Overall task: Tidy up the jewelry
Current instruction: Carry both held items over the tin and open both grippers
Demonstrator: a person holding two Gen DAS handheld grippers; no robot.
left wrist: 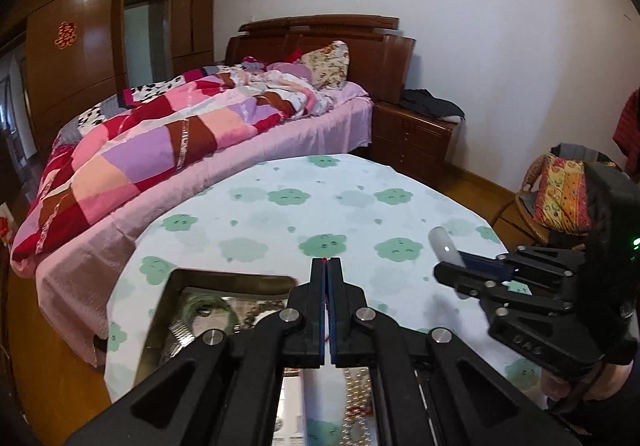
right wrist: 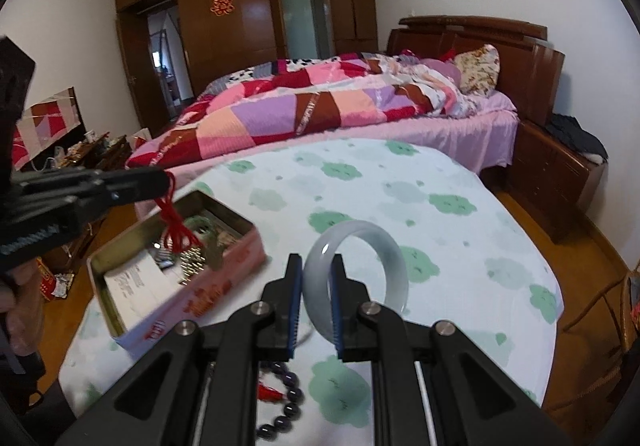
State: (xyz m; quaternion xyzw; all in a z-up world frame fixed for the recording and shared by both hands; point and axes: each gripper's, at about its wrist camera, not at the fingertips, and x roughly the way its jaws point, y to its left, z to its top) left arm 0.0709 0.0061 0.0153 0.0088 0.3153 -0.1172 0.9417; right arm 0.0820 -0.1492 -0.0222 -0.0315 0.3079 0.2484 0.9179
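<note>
Left wrist view: your left gripper (left wrist: pixel 329 266) is pressed together on a red cord (left wrist: pixel 325 261), held above the open tin (left wrist: pixel 168 286) so the piece hangs clear of the clutter inside.

Right wrist view: your right gripper (right wrist: pixel 317 270) pinches the pale bangle (right wrist: pixel 356 266) by its band, upright over the table (right wrist: pixel 460 181), just beside the tin. The red tassel (right wrist: pixel 178 232) dangles over the tin; dark beads (right wrist: pixel 286 402) lie below.
</note>
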